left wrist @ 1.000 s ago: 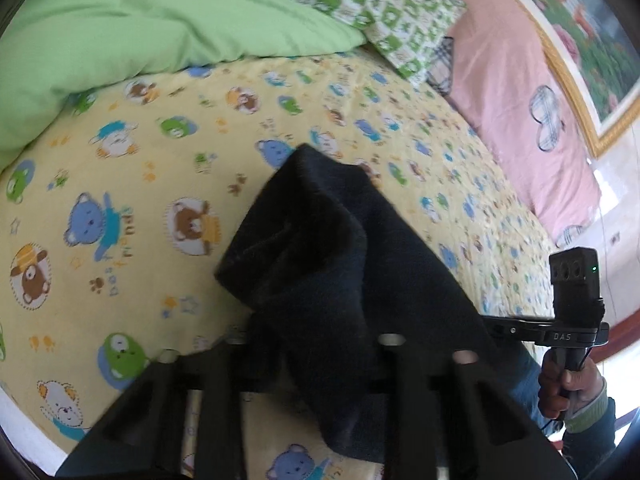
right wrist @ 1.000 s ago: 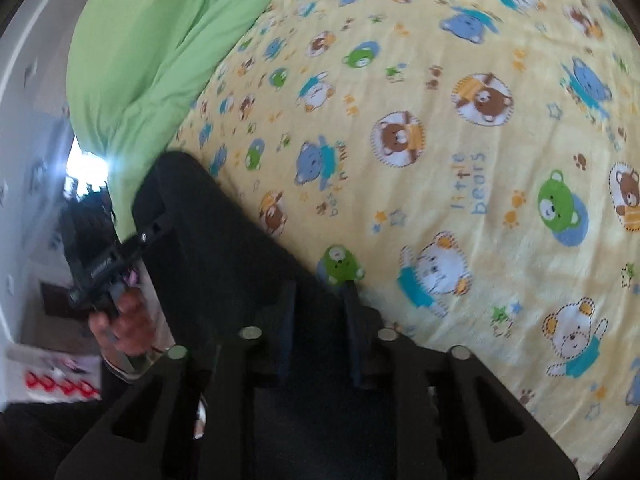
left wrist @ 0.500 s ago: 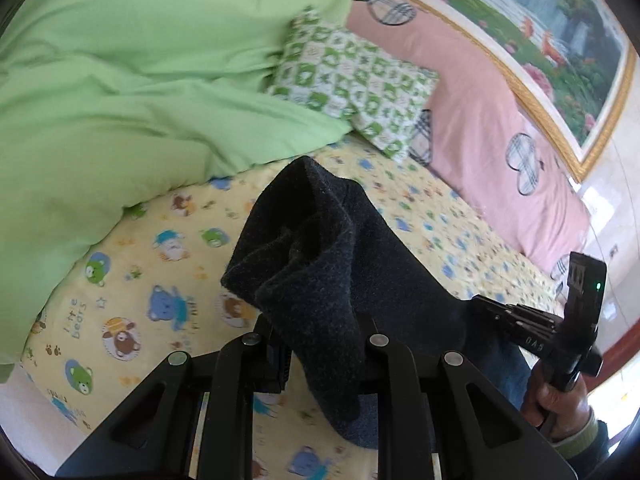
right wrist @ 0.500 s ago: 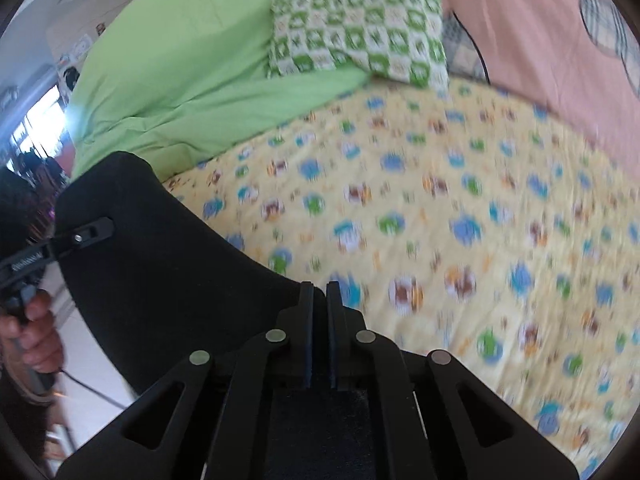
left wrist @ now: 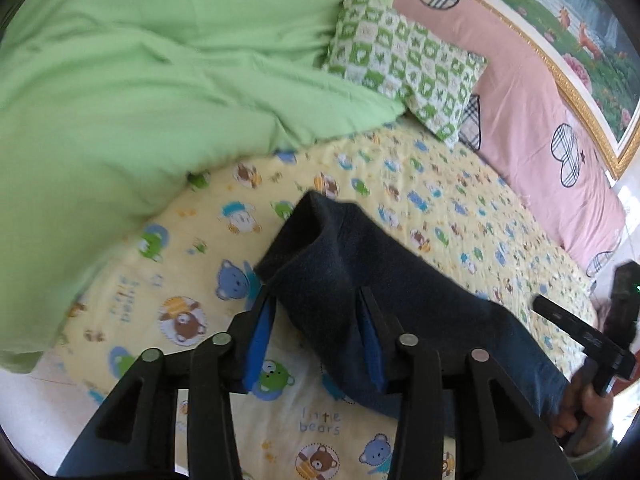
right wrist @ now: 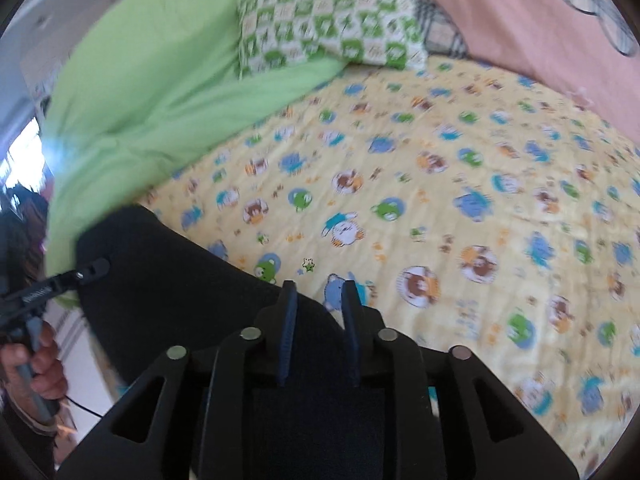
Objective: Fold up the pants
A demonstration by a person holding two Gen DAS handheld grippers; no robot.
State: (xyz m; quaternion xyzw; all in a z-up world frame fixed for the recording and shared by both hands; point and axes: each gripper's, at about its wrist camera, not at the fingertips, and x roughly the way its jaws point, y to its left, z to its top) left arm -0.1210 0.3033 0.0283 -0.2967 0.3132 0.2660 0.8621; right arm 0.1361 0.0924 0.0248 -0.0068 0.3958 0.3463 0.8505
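pants (left wrist: 360, 292): dark navy, fleecy, draped over and between the left gripper's fingers, stretching right toward the other tool; lifted above the bed at that end, bunched into a fold at the top
pants, other view (right wrist: 168, 292): broad dark sheet from left tool across to right gripper's base
left gripper (left wrist: 316, 320): fingers parted wide, blue pads (left wrist: 260, 344) showing; cloth lying across the gap, right pad partly covered; firm clamp or mere drape not clear
right gripper (right wrist: 316, 312): fingers set a little apart, bedsheet visible in the gap at the tips; dark cloth under and behind the fingers; grip on it not clear
left hand (right wrist: 40, 364): wrapped round tool handle, low left
right hand (left wrist: 588, 404): on the other handle, low right
bedsheet (left wrist: 460, 208): yellow, printed with cartoon bears and frogs, "little bears" lettering
duvet (left wrist: 140, 80): plain green, heaped at far left of bed
pillow (left wrist: 404, 64): green and white check, leaning on duvet
headboard cover (left wrist: 532, 112): pink with plaid hearts
picture (left wrist: 560, 32): gilt frame, flowers and deer, on wall above
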